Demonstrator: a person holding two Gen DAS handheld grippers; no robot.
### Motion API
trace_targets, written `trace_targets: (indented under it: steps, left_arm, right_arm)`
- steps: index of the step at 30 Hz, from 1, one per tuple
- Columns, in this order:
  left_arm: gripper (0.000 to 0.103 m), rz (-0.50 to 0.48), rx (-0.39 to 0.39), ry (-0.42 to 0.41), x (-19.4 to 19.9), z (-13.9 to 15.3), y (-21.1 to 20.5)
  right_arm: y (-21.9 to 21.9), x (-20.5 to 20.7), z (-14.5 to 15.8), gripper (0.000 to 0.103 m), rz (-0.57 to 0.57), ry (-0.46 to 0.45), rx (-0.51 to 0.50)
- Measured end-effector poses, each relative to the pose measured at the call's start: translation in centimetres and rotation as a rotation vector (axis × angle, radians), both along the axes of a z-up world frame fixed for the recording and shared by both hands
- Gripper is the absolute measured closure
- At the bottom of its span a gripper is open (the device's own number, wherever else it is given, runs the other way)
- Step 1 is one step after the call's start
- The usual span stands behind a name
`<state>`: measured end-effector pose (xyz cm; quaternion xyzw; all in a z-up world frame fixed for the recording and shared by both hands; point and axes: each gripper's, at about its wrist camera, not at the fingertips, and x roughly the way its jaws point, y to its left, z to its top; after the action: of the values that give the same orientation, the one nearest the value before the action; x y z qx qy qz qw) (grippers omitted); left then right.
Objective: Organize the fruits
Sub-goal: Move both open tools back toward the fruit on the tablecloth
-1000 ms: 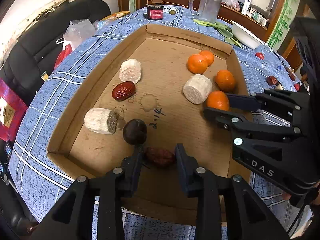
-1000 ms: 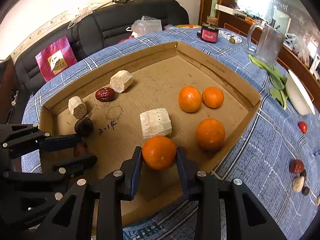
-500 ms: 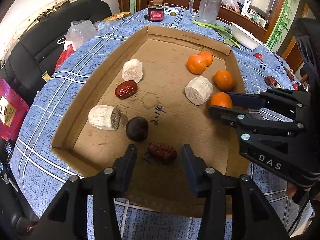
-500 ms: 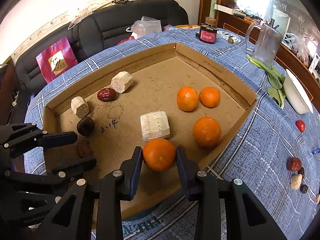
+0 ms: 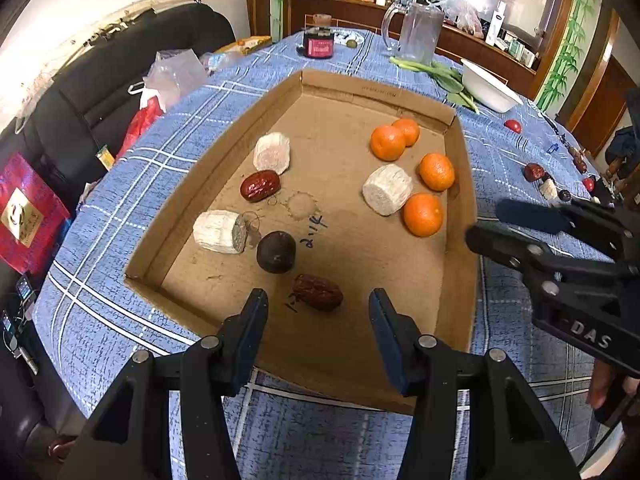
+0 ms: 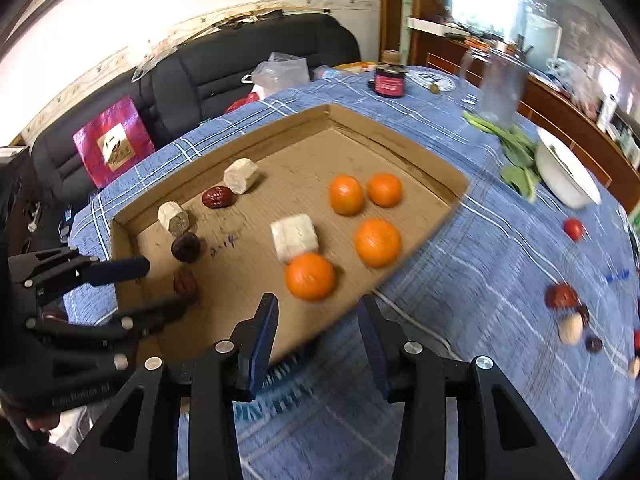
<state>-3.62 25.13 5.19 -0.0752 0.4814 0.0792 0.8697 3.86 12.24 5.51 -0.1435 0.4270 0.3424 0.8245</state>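
Note:
A shallow cardboard tray (image 5: pixel 460 184) lies on the blue checked table. In it are several oranges, the nearest one (image 5: pixel 423 215) (image 6: pixel 310 276) by a pale cut chunk (image 5: pixel 387 189), and at the left two red dates (image 5: pixel 260 186) (image 5: pixel 318 292), a dark round fruit (image 5: pixel 276 251) and two more pale chunks. My left gripper (image 5: pixel 318 332) is open and empty, just behind the near date. My right gripper (image 6: pixel 318 336) is open and empty, behind the near orange, over the tray's near edge.
Loose small fruits (image 6: pixel 562 296) lie on the table right of the tray. A white bowl (image 6: pixel 568 176), green leaves, a glass jug (image 5: pixel 416 32) and a dark jar (image 5: pixel 319 43) stand beyond it. A black sofa with bags is at the left.
Both grippers opened and drew back toward me. The right one let go of the near orange, the left one released the near date; both fruits rest in the tray.

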Motion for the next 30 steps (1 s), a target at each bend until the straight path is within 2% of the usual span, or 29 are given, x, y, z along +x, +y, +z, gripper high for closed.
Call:
trace_targets:
  steps: [8,11,13,18,25,30]
  left_arm:
    - [0.045,-0.046,0.014,-0.033,0.7,1.5,-3.3]
    - [0.044,-0.094,0.01,-0.037,1.7,1.9,-5.5]
    - [0.039,-0.129,0.016,-0.036,2.4,1.9,-7.4]
    - [0.038,-0.223,0.017,-0.021,4.2,1.4,-11.9]
    - [0.038,-0.292,0.012,0.014,6.3,0.5,-15.8]
    - [0.038,-0.305,0.016,0.044,7.4,-0.1,-16.9]
  right_arm:
    - [-6.6,-0.8,-0.1,0.058,-0.119,0.039,0.042]
    - [-9.5,-0.7,-0.2,0.058,-0.18,0.046,0.056]
    - [-11.6,-0.7,-0.4,0.058,-0.226,0.051,0.063]
    - [-17.1,0.0,-1.1,0.058,-0.344,0.071,0.076]
    - [-23.9,3.3,-0.9,0.059,-0.493,0.079,0.134]
    - [-24.0,7.1,-0.7,0.058,-0.486,0.073,0.174]
